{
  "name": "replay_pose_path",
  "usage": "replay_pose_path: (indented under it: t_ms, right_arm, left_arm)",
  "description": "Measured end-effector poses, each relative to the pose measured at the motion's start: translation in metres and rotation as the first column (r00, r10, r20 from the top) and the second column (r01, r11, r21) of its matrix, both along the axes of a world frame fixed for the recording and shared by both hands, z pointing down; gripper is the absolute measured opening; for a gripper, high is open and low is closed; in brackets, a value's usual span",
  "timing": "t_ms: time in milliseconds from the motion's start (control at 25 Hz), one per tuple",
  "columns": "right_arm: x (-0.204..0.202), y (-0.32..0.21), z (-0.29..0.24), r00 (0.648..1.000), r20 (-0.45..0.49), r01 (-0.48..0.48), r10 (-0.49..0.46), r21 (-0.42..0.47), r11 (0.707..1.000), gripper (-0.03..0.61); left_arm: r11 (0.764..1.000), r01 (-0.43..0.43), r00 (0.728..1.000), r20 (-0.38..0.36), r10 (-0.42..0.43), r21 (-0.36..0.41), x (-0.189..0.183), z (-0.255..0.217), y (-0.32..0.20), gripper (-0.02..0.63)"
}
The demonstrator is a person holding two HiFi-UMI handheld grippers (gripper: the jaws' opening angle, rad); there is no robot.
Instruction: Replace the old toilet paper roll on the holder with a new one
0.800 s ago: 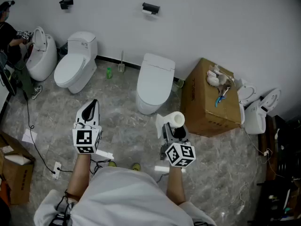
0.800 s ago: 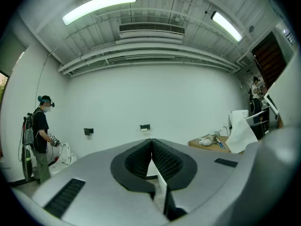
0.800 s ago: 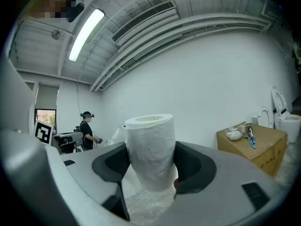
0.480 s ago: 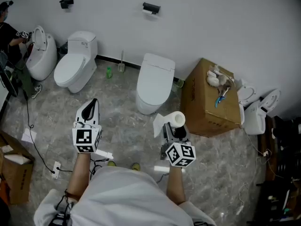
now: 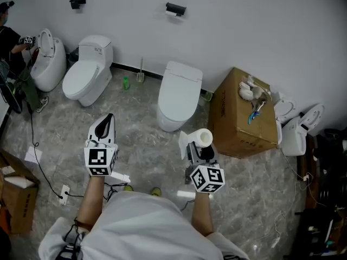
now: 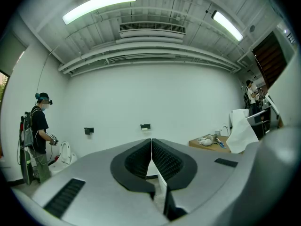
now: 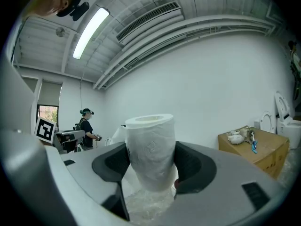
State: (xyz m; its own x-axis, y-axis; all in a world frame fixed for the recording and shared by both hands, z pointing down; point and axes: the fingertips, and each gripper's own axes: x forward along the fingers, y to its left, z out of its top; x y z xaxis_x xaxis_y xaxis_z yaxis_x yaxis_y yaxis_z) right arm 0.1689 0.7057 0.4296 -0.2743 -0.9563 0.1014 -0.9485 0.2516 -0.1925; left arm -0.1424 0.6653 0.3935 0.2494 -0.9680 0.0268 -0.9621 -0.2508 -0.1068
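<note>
My right gripper is shut on a new white toilet paper roll. The roll stands upright between the pads, and a loose tail hangs off its left side. In the right gripper view the roll fills the gap between the jaws of the gripper. My left gripper is shut with nothing in it, and its pads meet in the left gripper view. A black paper holder with a little white paper on it hangs on the far wall, above the middle toilet. It also shows small as the holder.
A second black holder hangs further left on the wall. Three toilets stand along the wall, with a person at the far left. A cardboard box stands to the right. Cables lie on the floor.
The loose tail of the roll has swung a little. Both grippers stay where they were.
</note>
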Motion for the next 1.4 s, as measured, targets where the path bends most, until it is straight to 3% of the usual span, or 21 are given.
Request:
replay_pose_path:
  t_ms: [480,920,1400]
  right_arm:
    - [0.001,0.000,0.004,1.000,0.017,0.006,-0.006,-0.025,1.000,0.288]
    - [-0.013,0.002,0.010,1.000,0.007,0.016,-0.016,-0.039,0.999,0.288]
    - [-0.055,0.005,0.008,1.000,-0.007,0.021,-0.022,-0.039,0.999,0.288]
  left_arm:
    - [1.000,-0.016,1.000,0.015,0.016,-0.004,0.003,-0.003,0.000,0.025]
    - [0.999,-0.037,0.999,0.017,0.037,-0.008,-0.008,0.001,0.006,0.109]
    - [0.998,-0.068,0.998,0.000,0.068,-0.001,-0.045,0.001,0.006,0.112]
